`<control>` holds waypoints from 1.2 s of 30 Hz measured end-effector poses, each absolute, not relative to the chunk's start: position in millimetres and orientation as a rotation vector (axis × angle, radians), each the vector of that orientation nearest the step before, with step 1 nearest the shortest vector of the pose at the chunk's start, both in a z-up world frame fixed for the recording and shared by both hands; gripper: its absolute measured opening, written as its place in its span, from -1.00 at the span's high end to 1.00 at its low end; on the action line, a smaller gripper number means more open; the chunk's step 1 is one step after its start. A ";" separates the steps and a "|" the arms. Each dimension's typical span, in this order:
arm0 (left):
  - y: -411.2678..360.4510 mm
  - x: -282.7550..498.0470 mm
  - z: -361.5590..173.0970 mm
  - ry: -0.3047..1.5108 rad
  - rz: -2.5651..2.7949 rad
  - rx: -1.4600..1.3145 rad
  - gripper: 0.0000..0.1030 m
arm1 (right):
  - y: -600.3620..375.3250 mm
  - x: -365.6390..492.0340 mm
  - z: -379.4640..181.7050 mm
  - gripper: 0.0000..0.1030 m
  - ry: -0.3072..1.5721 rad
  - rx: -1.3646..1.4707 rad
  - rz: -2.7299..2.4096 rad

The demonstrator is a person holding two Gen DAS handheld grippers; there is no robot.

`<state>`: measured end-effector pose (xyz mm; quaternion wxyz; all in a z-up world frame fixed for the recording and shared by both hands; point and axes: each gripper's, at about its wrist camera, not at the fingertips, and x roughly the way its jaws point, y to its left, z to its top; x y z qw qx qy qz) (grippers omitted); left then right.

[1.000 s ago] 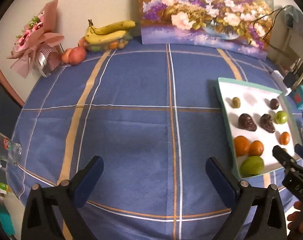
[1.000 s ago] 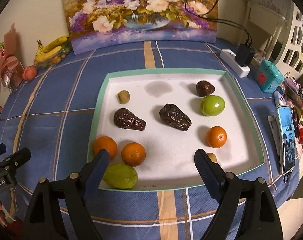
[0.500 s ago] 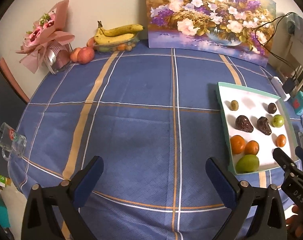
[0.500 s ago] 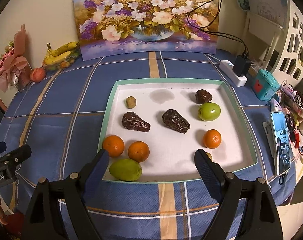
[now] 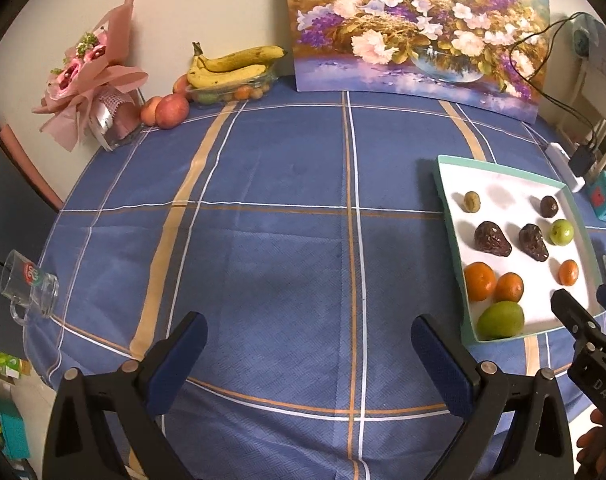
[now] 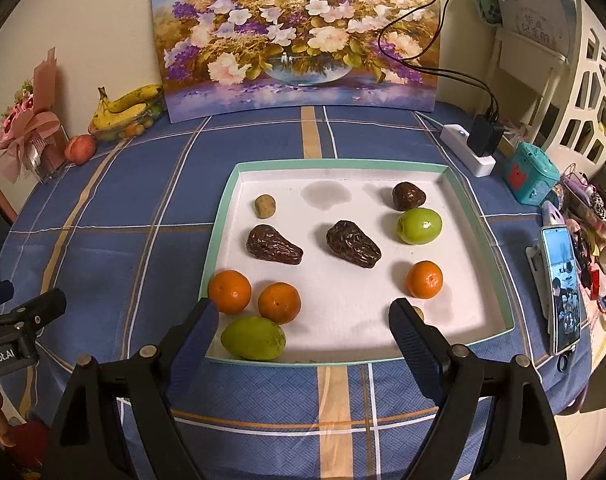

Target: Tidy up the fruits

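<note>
A white tray with a teal rim (image 6: 499, 264) (image 5: 449, 204) lies on the blue tablecloth. It holds three oranges (image 6: 229, 291), two dark wrinkled fruits (image 6: 353, 243), a round green fruit (image 6: 419, 225), an oval green fruit (image 6: 253, 338), a small brown fruit (image 6: 408, 196) and a small tan one (image 6: 265, 205). My right gripper (image 6: 303, 320) is open and empty over the tray's near edge. My left gripper (image 5: 309, 340) is open and empty above bare cloth, left of the tray.
Bananas on a fruit dish (image 5: 233, 68), apples (image 5: 172, 110) and a pink bouquet (image 5: 91, 80) stand at the back left. A flower painting (image 6: 299, 36) leans on the wall. A glass mug (image 5: 29, 284) lies at the left edge. A phone (image 6: 561, 288), power strip (image 6: 469, 154) and clutter sit right.
Both grippers have pulled back and up from the table, so the tray and fruits look smaller and farther away. The jaws stayed open and nothing on the table moved.
</note>
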<state>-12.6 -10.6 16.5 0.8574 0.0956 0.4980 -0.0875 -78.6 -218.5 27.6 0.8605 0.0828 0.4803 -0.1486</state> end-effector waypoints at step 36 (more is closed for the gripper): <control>-12.1 -13.0 13.0 1.077 -0.168 0.225 -1.00 | -217.2 -79.7 21.5 -0.70 1.024 0.168 -0.311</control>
